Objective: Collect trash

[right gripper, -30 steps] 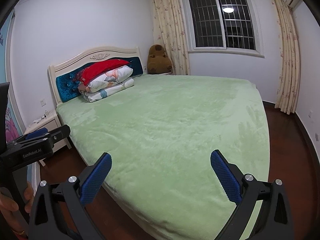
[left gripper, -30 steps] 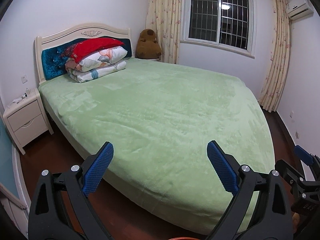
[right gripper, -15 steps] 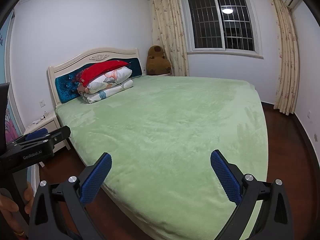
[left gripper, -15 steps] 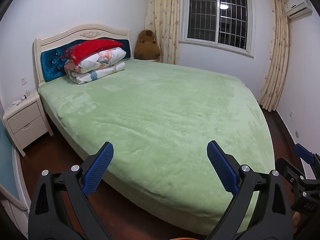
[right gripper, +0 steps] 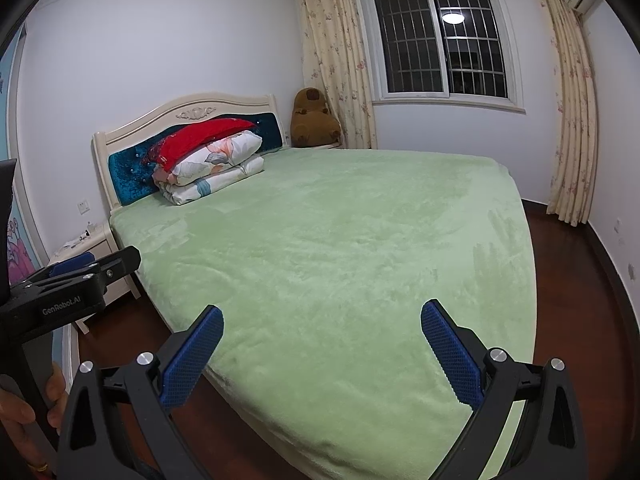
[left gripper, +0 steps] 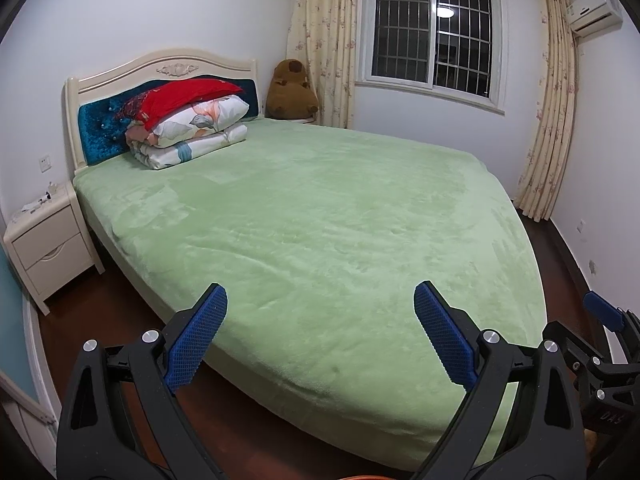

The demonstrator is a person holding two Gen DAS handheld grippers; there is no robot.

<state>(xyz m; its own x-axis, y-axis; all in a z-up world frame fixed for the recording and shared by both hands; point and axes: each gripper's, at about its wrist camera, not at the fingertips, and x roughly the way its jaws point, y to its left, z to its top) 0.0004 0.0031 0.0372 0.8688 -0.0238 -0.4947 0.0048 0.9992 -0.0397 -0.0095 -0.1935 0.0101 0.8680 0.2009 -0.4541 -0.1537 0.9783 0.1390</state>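
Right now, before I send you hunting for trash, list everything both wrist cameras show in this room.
bed: one, green plush cover, cream headboard with blue padding, room centre
folded bedding: one stack, red on top of floral white, against headboard
plush toy: one, brown, corner beyond the bed
nightstand: one, cream, beside the bed; small items on top, too small to identify
window: one, barred, far wall
curtains: two, cream floral, flanking window
air conditioner: one, white, upper wall
floor: dark wood
trash: none identifiable
left gripper: open, empty
right gripper: open, empty
hand: one, holding left gripper's handle
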